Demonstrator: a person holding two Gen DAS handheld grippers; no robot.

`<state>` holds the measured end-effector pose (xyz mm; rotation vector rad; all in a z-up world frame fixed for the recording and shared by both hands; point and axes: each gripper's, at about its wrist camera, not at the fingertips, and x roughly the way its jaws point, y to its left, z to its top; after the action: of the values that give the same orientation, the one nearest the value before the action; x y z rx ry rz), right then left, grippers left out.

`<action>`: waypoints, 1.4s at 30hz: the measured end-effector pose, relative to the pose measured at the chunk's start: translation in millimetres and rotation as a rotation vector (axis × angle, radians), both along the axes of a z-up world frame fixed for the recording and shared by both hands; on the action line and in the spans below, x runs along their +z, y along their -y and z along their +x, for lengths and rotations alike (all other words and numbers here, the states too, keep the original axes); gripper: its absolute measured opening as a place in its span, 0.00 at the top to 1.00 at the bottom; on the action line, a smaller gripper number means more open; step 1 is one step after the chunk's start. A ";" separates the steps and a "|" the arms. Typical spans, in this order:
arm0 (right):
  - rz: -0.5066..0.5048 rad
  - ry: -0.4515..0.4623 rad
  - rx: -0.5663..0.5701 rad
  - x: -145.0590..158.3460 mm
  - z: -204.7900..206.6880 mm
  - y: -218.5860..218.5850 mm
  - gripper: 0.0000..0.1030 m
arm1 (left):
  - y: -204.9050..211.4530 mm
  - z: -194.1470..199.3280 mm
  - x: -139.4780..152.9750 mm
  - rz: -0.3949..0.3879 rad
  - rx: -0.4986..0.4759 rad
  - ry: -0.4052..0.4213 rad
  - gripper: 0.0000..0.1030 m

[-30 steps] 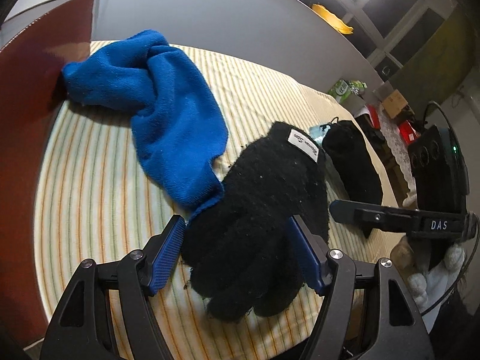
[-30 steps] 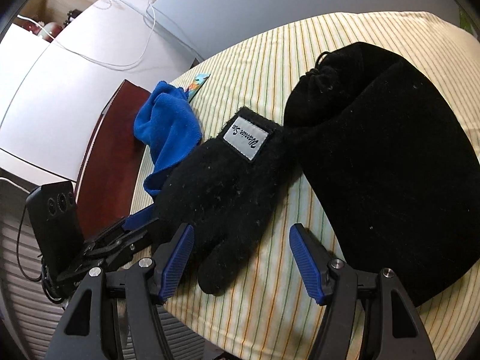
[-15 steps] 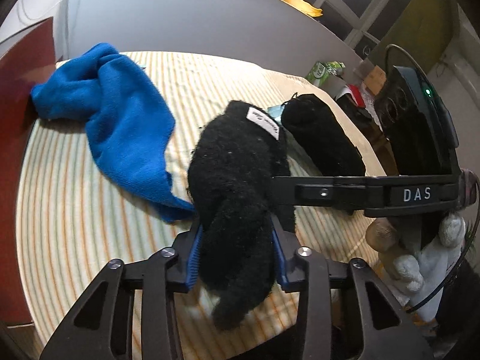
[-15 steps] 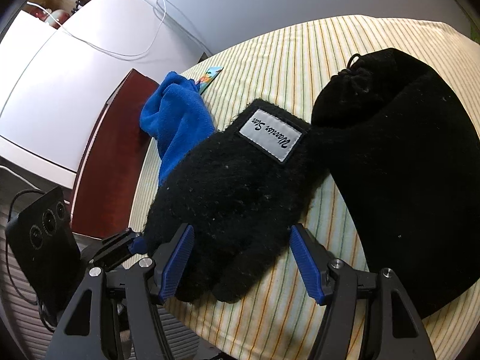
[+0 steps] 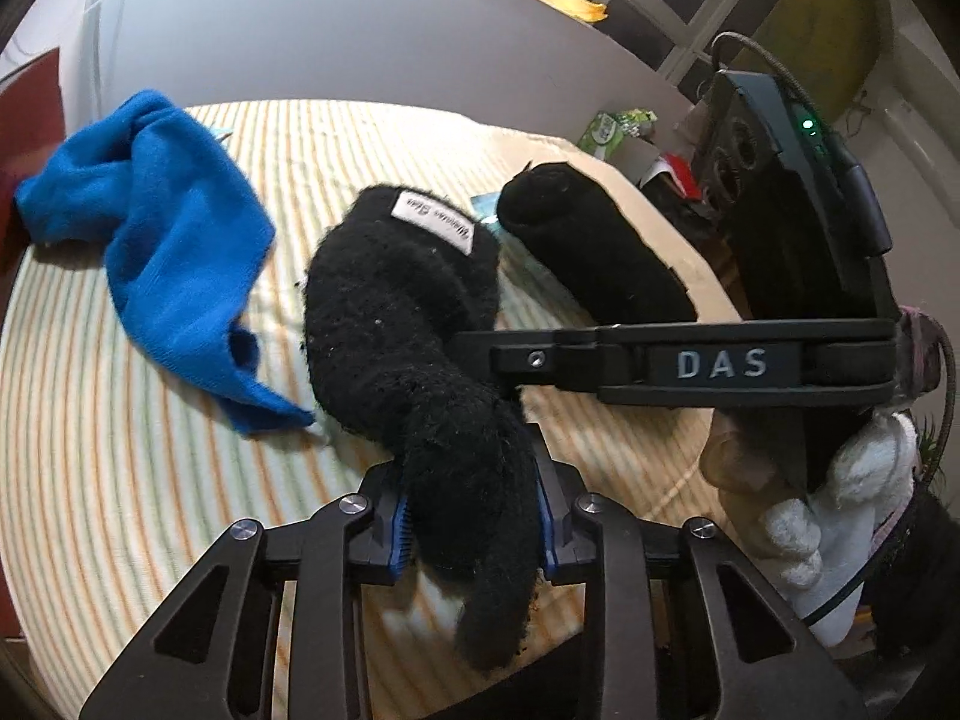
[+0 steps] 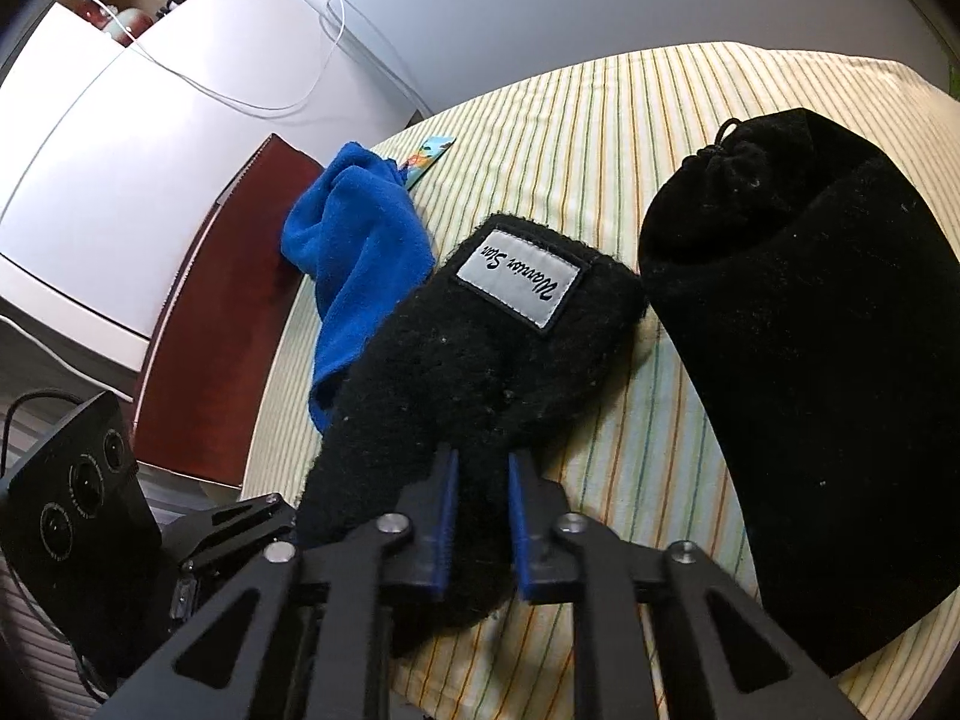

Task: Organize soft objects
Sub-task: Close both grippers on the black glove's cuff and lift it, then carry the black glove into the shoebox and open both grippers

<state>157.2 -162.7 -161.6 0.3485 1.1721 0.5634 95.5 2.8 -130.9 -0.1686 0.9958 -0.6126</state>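
Observation:
A fuzzy black glove (image 5: pixel 396 312) with a white label lies on the striped tablecloth (image 5: pixel 120 480). My left gripper (image 5: pixel 471 516) is closing on its bunched finger end, and the blue pads press the wool. My right gripper (image 6: pixel 483 474) is shut on another part of the glove (image 6: pixel 480 360), near the finger end. In the left wrist view the right gripper's arm (image 5: pixel 690 363) reaches in from the right to the glove. A crumpled blue cloth (image 5: pixel 168 252) lies left of the glove. A black drawstring pouch (image 6: pixel 810 360) lies to its right.
A reddish-brown board (image 6: pixel 228 288) borders the table on the blue cloth's side. A small colourful card (image 6: pixel 429 150) lies behind the blue cloth (image 6: pixel 360 240). A plush toy (image 5: pixel 840 510) and a green packet (image 5: pixel 606 129) sit beyond the table's right edge.
Both grippers, open around the glove before, have closed on it. The left one shifted, and the glove's finger end is now squeezed into a narrow bunch.

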 end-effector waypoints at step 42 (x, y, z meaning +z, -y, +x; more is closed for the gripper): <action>0.022 0.332 0.318 170.0 44.9 -212.8 0.89 | -200.2 0.5 138.4 0.045 0.342 0.269 0.73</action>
<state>202.1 50.1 8.4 0.0798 0.9039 0.8759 95.9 202.9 7.5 -0.2057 0.6987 -0.2900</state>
